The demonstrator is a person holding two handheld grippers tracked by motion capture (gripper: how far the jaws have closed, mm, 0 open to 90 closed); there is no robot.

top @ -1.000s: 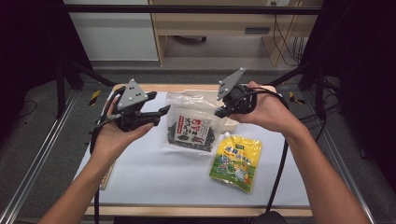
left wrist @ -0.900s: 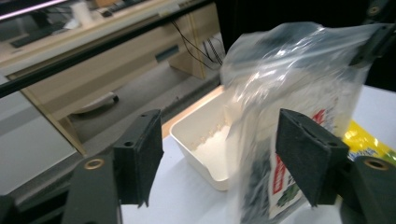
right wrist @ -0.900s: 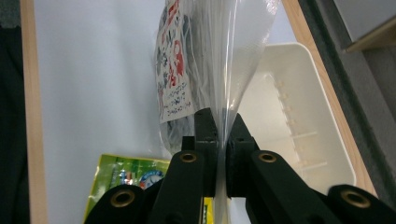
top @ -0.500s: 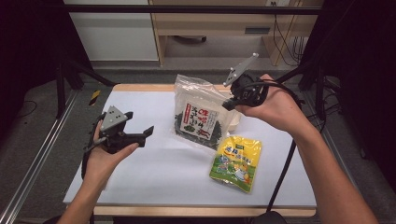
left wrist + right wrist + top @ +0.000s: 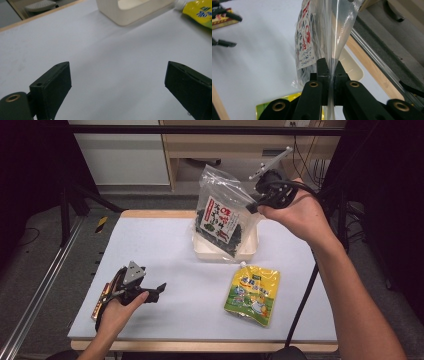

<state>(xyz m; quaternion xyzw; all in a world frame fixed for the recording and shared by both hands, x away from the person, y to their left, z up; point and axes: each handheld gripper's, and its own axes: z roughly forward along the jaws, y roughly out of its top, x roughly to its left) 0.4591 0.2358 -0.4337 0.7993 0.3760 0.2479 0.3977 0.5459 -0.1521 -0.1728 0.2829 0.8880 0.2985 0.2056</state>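
Observation:
A clear bag of dark seaweed with a red and white label (image 5: 220, 217) hangs tilted above a cream tub (image 5: 250, 252). My right gripper (image 5: 252, 209) is shut on the bag's right edge. In the right gripper view the jaws (image 5: 331, 72) pinch the clear film of the bag (image 5: 309, 40). My left gripper (image 5: 156, 290) lies low over the front left of the white table. Its jaws have just been opening and stand wide apart (image 5: 117, 82), with only bare table between them. A yellow pouch (image 5: 252, 292) lies flat in front of the tub.
A small red and yellow bar (image 5: 101, 299) lies at the table's left edge beside my left hand. The tub (image 5: 130, 12) and the pouch (image 5: 200, 15) lie ahead of the left gripper. A wooden desk and cables stand beyond the table's far edge.
The left gripper has let go of the bag and dropped to the front left of the table, its jaws wider. The right gripper has lifted the bag higher above the tub.

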